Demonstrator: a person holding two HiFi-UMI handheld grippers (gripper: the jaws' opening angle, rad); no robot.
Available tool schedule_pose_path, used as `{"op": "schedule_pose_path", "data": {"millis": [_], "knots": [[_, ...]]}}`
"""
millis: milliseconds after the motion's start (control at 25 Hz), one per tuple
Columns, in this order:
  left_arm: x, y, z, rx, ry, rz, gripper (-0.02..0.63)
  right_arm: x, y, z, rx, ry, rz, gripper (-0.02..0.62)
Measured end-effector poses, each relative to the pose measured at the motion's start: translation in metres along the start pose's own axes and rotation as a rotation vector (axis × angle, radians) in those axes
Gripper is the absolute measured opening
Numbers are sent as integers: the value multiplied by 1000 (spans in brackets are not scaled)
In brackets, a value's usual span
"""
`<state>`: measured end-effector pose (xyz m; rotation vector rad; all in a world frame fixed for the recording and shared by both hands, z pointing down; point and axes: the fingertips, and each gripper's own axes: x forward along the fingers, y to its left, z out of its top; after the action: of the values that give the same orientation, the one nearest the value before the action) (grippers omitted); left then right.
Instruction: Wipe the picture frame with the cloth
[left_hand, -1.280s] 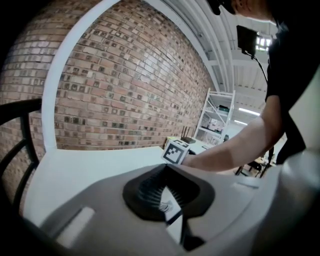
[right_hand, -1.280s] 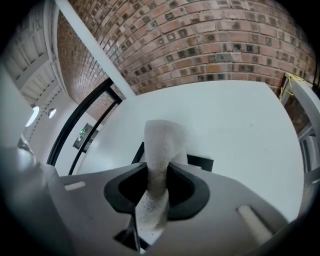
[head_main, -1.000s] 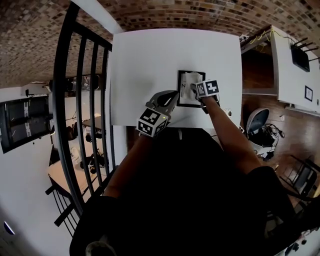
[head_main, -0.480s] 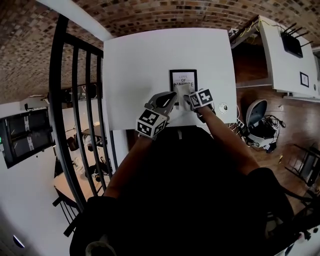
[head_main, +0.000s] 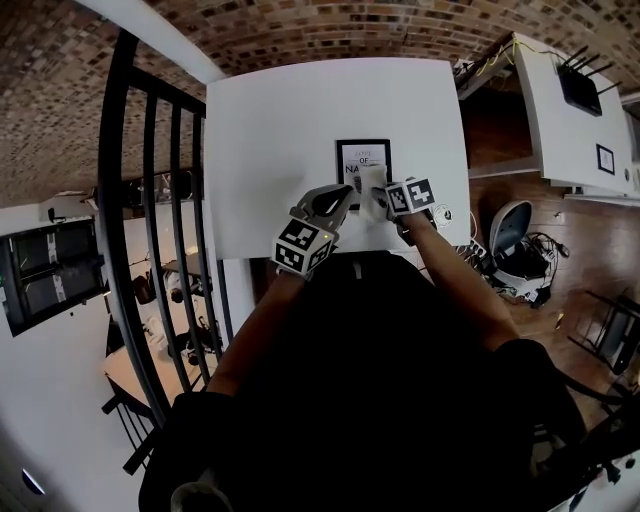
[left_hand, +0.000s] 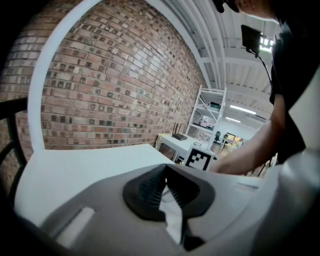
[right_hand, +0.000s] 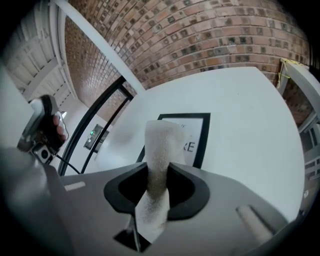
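we hold the right gripper (right_hand: 157, 172) at the near edge of the picture frame (head_main: 364, 158), its jaws clamped on a white cloth (right_hand: 162, 140). the cloth stands up out of the jaws and covers part of the frame's near end. the frame lies flat on a white table (head_main: 280, 130), toward the edge closest to us. inside its black border sits a white sheet with dark lettering, and the cloth covers the lower letters. the left gripper (left_hand: 165, 175) hovers just left of the frame's near corner, its jaws pressed together at the tips with nothing between them. whether it touches the frame we cannot tell. both grippers sit close together on the near side of the frame. a black railing (head_main: 160, 200) runs well to the left of the frame, off the table. a brick wall (left_hand: 110, 85) rises beyond the frame's far end.
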<state>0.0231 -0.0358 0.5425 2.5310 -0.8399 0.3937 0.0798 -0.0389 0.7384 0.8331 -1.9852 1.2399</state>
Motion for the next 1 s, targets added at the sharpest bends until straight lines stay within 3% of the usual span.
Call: {"op": "schedule_pose_path", "data": {"millis": [280, 520, 680, 1000], "knots": [[-8, -2, -7, -22, 3, 26, 0, -19, -42, 68, 14, -93, -80, 97], [-8, -2, -13, -29, 9, 35, 0, -16, -69, 105, 21, -99, -134, 97], [-9, 3, -18, -23, 11, 56, 0, -2, -76, 108, 19, -61, -147, 97], [-12, 12, -26, -31, 20, 68, 0, 15, -68, 78, 12, -14, -134, 98]]}}
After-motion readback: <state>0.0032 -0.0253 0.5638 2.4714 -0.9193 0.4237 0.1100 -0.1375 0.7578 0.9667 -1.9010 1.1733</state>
